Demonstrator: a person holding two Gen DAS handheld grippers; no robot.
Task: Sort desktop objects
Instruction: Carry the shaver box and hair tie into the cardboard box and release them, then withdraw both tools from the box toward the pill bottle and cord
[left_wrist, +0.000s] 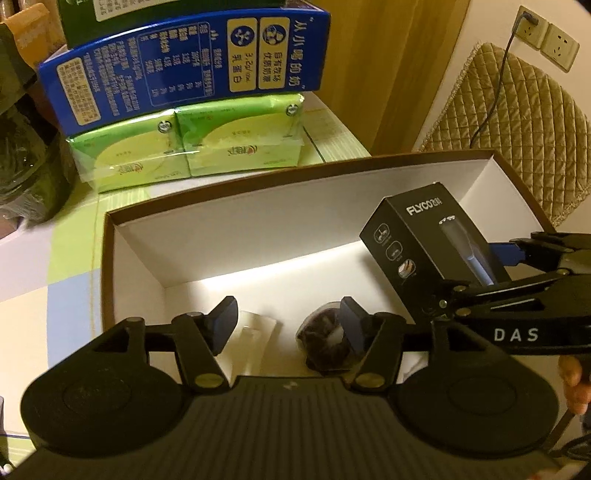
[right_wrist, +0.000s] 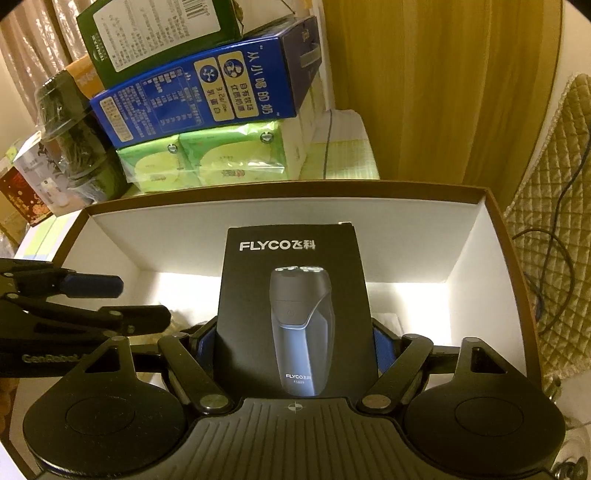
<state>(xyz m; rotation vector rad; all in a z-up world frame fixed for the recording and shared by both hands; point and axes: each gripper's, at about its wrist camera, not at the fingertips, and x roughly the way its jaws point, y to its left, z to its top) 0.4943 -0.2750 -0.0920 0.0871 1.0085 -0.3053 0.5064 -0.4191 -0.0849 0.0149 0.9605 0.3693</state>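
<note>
Right jaws clamp shaver box, seemingly.

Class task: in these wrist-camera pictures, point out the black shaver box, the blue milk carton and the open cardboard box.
black shaver box (right_wrist: 295, 314): right wrist view, printed front face.
blue milk carton (left_wrist: 184, 66): left wrist view, labelled side panel.
open cardboard box (left_wrist: 236, 225): left wrist view, white inner back wall.
</note>
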